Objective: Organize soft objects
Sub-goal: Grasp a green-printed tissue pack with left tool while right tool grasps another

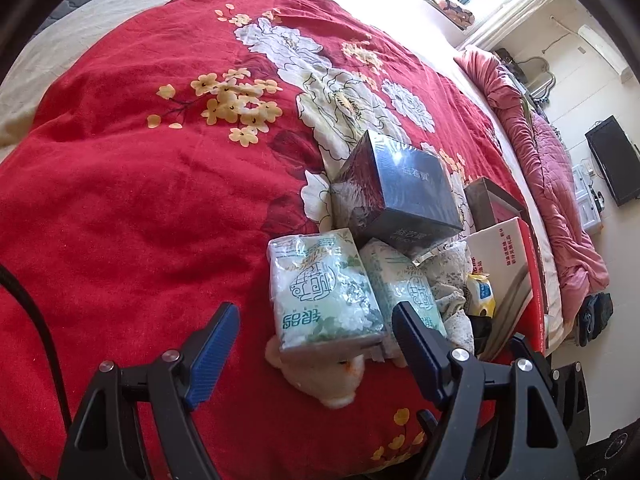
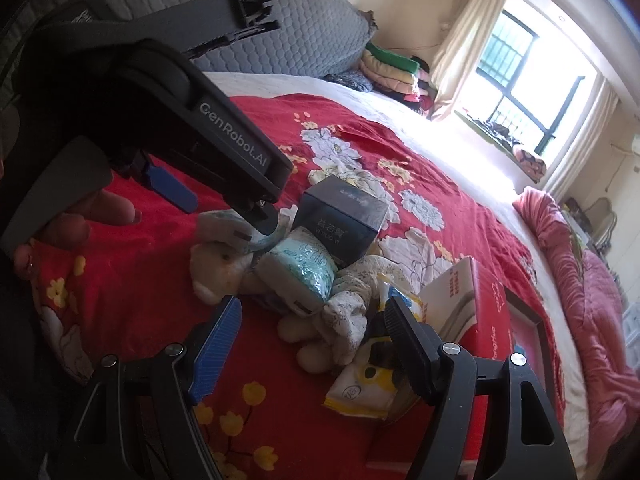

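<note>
Containers: a red carton [image 2: 486,312] lies on the bed [image 1: 120,200] at the right end of the pile, its white flap [image 1: 500,248] open. Contents can't be made out. A dark shrink-wrapped box [image 1: 396,188] sits sealed behind the pile, and part of a grey-edged box [image 1: 490,196] shows just beyond it, next to the carton.

The soft things are all heaped on the red floral quilt:
- two green-white tissue packs [image 1: 324,292] side by side, leaning against the front of the dark box
- a cream plush toy [image 2: 224,268] under and in front of the packs
- a plush in floral fabric [image 2: 348,304] just right of the packs, its legs toward the right wrist camera
- a yellow-white wipes pack [image 2: 360,392] lying at the near edge, touching the carton

Left gripper [image 1: 316,328]: pitched steeply down over the nearer tissue pack, jaws spread wide, blue pads either side of the pack and clear of it, nothing pinched. In the right wrist view it comes in from upper left, with the person's fingers [image 2: 96,212] curled under its handle.

Right gripper [image 2: 312,320]: angled down toward the floral plush and wipes pack, jaws spread, empty. The right pad sits in front of the wipes pack; whether it touches I can't tell.
</note>
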A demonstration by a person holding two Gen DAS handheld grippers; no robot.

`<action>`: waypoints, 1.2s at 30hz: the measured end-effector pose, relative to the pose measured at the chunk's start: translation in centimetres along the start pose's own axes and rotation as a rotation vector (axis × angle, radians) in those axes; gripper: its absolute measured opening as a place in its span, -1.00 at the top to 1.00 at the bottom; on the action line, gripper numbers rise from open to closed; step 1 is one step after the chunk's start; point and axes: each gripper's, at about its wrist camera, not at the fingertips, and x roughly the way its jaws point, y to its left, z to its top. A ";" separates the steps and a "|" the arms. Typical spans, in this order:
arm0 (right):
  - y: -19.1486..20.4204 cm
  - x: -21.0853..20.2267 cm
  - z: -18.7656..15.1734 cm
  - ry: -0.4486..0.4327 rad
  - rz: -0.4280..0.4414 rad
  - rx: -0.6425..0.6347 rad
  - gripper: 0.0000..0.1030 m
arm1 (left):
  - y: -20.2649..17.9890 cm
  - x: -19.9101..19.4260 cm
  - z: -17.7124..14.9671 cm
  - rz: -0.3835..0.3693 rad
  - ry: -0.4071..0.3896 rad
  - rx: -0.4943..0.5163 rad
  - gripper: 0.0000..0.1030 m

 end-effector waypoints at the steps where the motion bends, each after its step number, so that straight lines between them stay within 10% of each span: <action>1: 0.3 0.4 0.1 -0.002 -0.012 -0.032 -0.47 | 0.1 0.3 0.1 -0.006 0.006 -0.003 -0.52; 8: 1.6 3.2 0.2 -0.016 -0.059 -0.209 -0.47 | 0.7 1.3 0.6 -0.018 0.026 -0.017 -0.52; 17: 1.7 6.0 0.4 -0.010 -0.013 -0.269 0.02 | 1.2 2.6 1.3 -0.009 0.041 -0.019 -0.52; 28: -2.1 8.0 1.4 0.033 0.188 -0.026 0.44 | 2.0 3.2 1.8 -0.052 0.040 -0.042 -0.50; 36: -6.1 6.5 1.5 -0.003 0.302 0.209 0.51 | 2.3 2.9 1.5 -0.136 0.028 -0.059 0.07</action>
